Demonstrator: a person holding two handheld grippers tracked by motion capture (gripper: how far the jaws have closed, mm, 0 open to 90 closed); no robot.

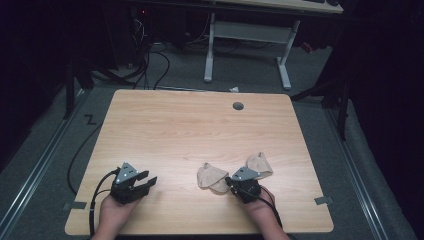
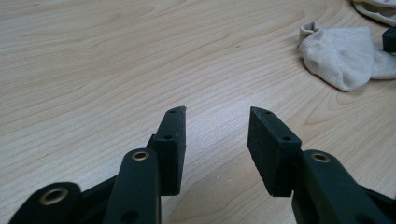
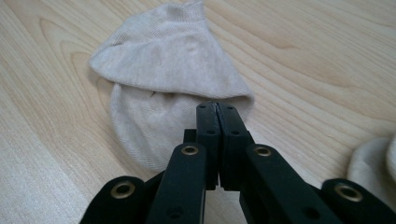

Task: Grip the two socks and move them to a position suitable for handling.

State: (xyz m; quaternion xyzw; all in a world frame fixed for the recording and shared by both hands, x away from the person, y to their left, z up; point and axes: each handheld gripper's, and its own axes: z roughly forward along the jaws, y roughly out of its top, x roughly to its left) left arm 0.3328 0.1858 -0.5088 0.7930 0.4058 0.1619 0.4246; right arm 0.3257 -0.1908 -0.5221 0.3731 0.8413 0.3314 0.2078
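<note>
A beige sock (image 1: 212, 176) (image 3: 168, 70) lies folded over itself on the wooden table (image 1: 200, 125), near the front and right of the middle. My right gripper (image 1: 228, 180) (image 3: 217, 106) is shut, its tips resting against the edge of the sock's upper fold; I see no fabric between the pads. A second beige sock (image 1: 260, 164) (image 3: 373, 163) lies just behind that hand. At the front left my left gripper (image 1: 149, 179) (image 2: 217, 135) stands open just above bare wood, nothing between its jaws. In its view the folded sock (image 2: 343, 56) lies far right.
A round cable hole (image 1: 238, 106) sits near the table's far edge. Beyond the table are a white desk frame (image 1: 247, 35) and cables on the grey floor. The front edge runs close below both hands.
</note>
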